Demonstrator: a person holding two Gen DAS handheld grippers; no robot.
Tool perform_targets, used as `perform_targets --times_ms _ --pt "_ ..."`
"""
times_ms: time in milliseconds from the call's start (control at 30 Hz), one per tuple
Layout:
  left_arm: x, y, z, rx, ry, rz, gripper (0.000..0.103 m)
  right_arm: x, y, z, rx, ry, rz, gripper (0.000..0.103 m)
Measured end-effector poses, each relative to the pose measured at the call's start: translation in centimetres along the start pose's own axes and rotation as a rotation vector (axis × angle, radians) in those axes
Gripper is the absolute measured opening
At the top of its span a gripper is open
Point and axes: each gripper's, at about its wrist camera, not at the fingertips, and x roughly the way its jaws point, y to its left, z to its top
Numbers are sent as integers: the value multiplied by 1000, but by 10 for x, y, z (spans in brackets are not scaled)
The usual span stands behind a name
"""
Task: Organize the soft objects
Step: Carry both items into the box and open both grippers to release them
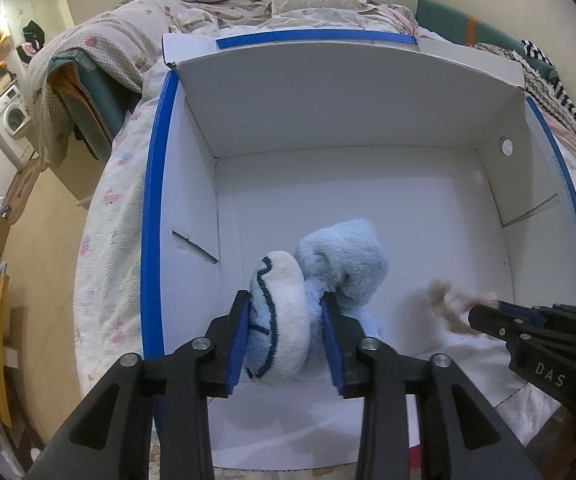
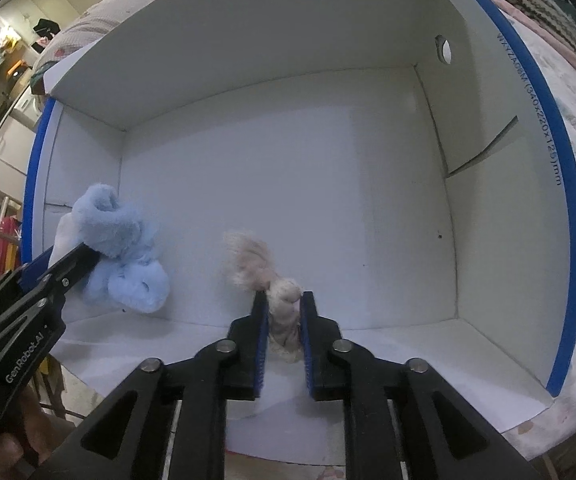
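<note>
Cardboard box, white inside with blue edging along its rims, sits open on a bed covered by a pale patterned sheet. Its floor is bare white card, and one side wall has a small round hole.

Inside the box, toward its left side, the left gripper has its fingers pressed against a light blue plush toy; they pinch a white part of it stitched with dark blue lines, while the fluffy blue body bulges beyond the fingertips. From the right wrist view the same blue plush toy hangs near the left wall, close to the floor of the box.

The right gripper reaches in over the near edge, its fingers narrowed around a small beige furry toy. A shaggy tuft of that toy sticks out ahead of the fingertips. The two toys are apart, the beige one nearer the middle of the box.
</note>
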Motion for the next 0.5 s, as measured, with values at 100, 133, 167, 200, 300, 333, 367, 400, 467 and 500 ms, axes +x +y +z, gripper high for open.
perform_targets --times_ms 100,133,167,200,300,333,367,400,467,500 --pt "-3 1 0 -1 -8 -3 38 -4 -2 0 7 -10 1 55" --pt "-3 1 -1 -1 -8 -8 41 -6 -3 0 11 -21 2 67" --pt "-5 1 -1 -2 -12 -11 50 -9 -4 2 16 -35 3 78" --pt "-6 2 -1 -2 -17 -8 57 -10 -4 4 19 -47 6 78" --pt "-11 2 -1 -5 -30 2 67 -15 -8 3 32 -72 6 85" --pt "-11 2 0 -8 -33 4 67 -18 -11 3 38 -82 6 91" --pt "-12 2 0 -11 -34 6 67 -20 -12 4 42 -93 9 103" --pt "-13 2 0 -13 -34 8 67 -22 -12 5 44 -104 14 103" --pt "-13 3 1 -17 -32 15 67 -27 -11 6 37 -127 16 103" --pt "-14 4 1 -21 -32 19 67 -28 -10 7 31 -133 11 103"
